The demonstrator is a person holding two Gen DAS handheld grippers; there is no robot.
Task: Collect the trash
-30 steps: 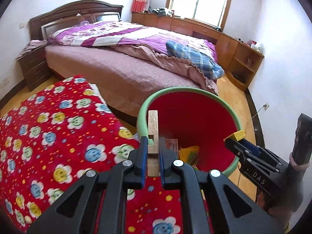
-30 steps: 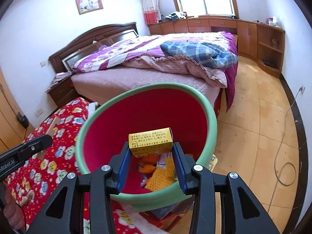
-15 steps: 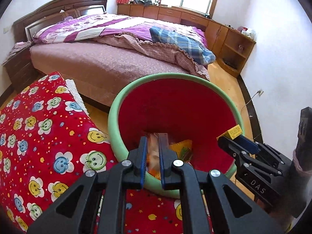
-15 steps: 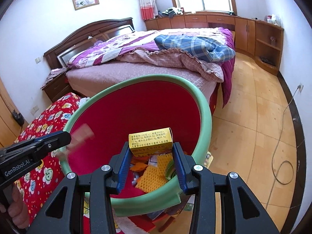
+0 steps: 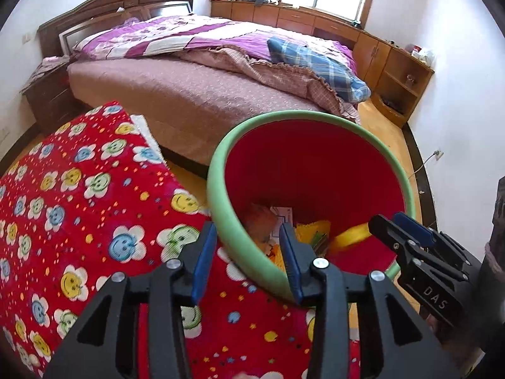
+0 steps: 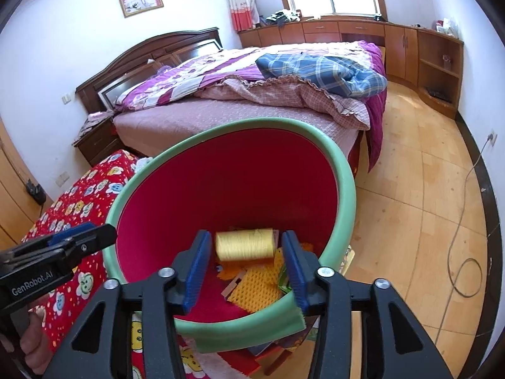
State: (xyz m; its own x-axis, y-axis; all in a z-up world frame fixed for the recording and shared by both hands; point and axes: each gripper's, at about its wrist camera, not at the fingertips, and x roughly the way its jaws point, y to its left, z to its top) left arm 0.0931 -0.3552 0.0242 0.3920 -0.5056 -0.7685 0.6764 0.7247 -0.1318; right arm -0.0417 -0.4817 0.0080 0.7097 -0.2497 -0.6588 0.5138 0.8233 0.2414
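Fingers (image 5: 205, 254) of the left gripper (image 5: 249, 260) stand parted with nothing between them, having just been opening – they straddle the near green rim of the bin (image 5: 227, 230), one blue pad outside over the red flowered blanket (image 5: 79, 208), the other inside. "GenRobot.AI" reads on the left gripper's side in the right wrist view, with a hand (image 6: 31, 344) under it at the left edge. Down in the red bin lie a pale wrapper (image 5: 263, 222) and yellow and orange scraps (image 6: 257, 284). Right gripper (image 6: 244, 263) has also just been opening; the yellow box (image 6: 244, 243), blurred, sits between its pads, clear of both, above the trash in the bin. "DAS" shows on the right gripper in the left wrist view. Both grippers tilt downward into the bin – beyond it stand the bed (image 6: 240, 113), wooden cabinets (image 6: 407, 47) and a cable (image 6: 464, 221) on the floor.
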